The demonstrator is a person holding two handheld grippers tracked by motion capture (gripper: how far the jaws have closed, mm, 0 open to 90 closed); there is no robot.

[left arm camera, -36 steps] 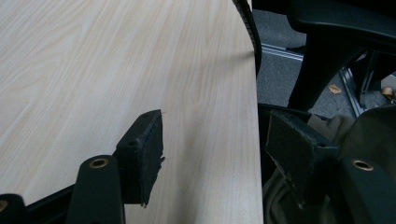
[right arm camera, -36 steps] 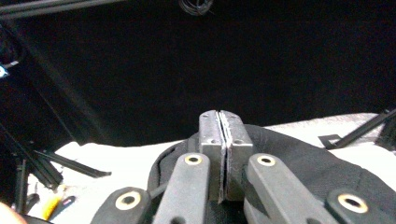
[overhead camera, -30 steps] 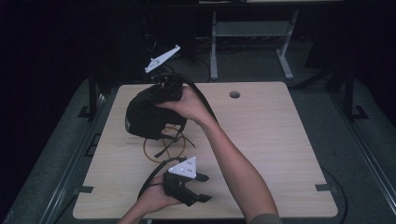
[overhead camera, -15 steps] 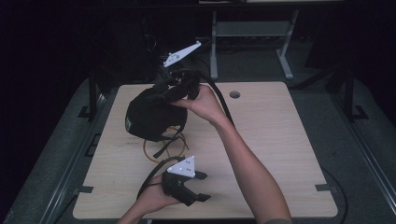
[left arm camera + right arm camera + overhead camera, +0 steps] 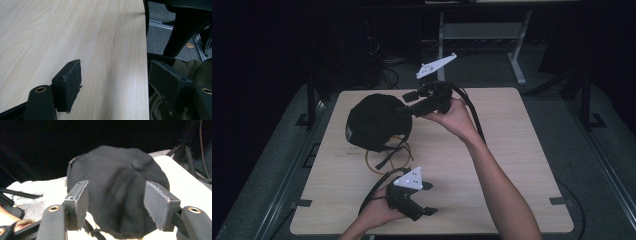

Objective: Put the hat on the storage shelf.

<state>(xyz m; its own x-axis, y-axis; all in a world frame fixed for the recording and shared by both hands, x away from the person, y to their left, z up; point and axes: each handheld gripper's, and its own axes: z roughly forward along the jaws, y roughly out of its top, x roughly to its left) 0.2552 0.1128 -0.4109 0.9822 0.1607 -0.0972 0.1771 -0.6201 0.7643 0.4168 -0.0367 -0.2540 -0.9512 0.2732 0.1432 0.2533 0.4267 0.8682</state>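
A black cap (image 5: 374,122) lies crown up at the back left of the light wooden table (image 5: 512,165). My right gripper (image 5: 406,104) hovers just to its right, level, jaws pointing at it. In the right gripper view the cap (image 5: 117,202) sits ahead of the open right gripper (image 5: 116,187), beyond the pads (image 5: 80,202) and untouched. Its jaws have just been opening. Near the front edge my left gripper (image 5: 430,198) points right, open, with bare table between its pads (image 5: 71,85); its jaws have just been opening too.
A thin tan loop (image 5: 384,162) and black straps lie on the table just in front of the cap. A grey metal stand (image 5: 482,32) rises behind the table. The left gripper view shows the table edge (image 5: 145,62) and a black chair leg (image 5: 185,27) beyond it.
The right hand has drawn its gripper to the right, off the top of the cap. The cap has stayed in place. The left gripper has not moved.
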